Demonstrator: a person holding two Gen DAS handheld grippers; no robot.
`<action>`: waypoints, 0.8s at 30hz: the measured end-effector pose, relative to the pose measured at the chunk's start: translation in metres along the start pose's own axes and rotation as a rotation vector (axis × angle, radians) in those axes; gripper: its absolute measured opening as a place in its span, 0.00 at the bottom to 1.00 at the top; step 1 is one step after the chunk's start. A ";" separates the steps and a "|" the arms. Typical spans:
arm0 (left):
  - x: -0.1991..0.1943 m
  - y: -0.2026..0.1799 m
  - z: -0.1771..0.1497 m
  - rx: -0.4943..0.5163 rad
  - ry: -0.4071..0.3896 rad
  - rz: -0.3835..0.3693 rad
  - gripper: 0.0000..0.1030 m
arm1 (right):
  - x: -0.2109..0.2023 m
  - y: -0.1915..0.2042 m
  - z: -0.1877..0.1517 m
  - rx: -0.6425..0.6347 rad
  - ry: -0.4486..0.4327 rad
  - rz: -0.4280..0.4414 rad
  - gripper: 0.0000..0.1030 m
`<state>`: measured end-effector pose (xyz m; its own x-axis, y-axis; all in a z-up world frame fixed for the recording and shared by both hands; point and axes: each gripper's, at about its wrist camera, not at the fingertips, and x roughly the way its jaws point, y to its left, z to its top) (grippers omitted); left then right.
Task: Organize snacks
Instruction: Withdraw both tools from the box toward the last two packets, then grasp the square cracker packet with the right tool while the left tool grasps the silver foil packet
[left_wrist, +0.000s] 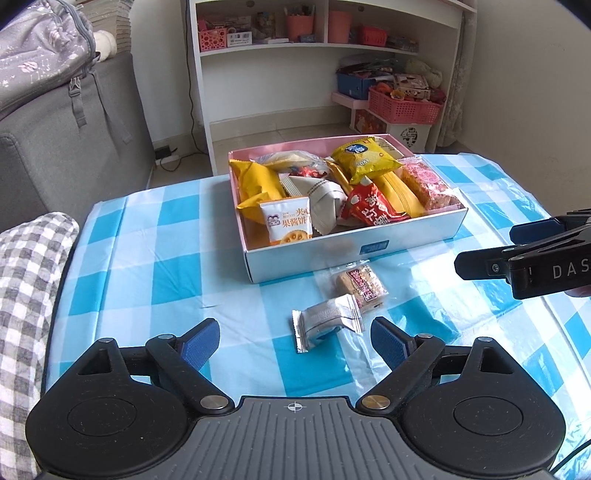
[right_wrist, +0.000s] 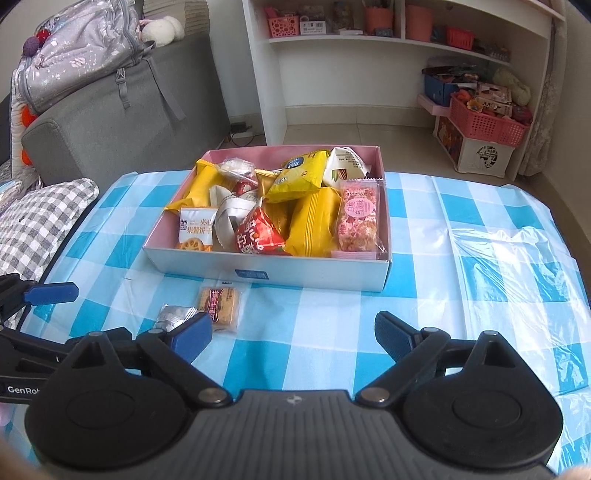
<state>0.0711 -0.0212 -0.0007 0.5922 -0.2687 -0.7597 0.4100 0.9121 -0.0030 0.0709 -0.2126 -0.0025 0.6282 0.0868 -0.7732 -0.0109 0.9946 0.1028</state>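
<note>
On the checked cloth (left_wrist: 155, 280), just in front of the box (left_wrist: 354, 254), two snacks are left out.

Between my left gripper's (left_wrist: 293, 341) parted, empty fingers lies the silver packet (left_wrist: 327, 321); its far end overlaps the near edge of the biscuit (left_wrist: 364, 286), which sits just short of the box wall. I judge both light, the foil slick and crinkly, its contents likely crumbly, so I would close gently across the packet's plump middle and not on the flat crimped end, which could slip out. The biscuit's clear wrap looks just as slippery, and I would take it across its short sides. My right gripper (right_wrist: 293, 334) hangs spread and empty over bare cloth, beside the biscuit (right_wrist: 219, 306). The box is already heaped with packets, so room looks tight.
</note>
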 end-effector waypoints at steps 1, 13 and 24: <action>0.000 0.000 -0.002 -0.005 -0.002 0.001 0.88 | 0.000 0.000 -0.002 0.001 -0.001 -0.003 0.93; 0.022 0.001 -0.025 0.022 -0.011 -0.016 0.88 | 0.014 0.011 -0.018 -0.086 0.033 -0.046 0.94; 0.051 -0.014 -0.017 0.077 -0.056 -0.055 0.86 | 0.029 0.005 -0.015 -0.057 0.057 -0.072 0.94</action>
<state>0.0835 -0.0419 -0.0504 0.6043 -0.3367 -0.7221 0.4938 0.8695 0.0078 0.0774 -0.2045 -0.0334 0.5833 0.0165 -0.8121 -0.0128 0.9999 0.0111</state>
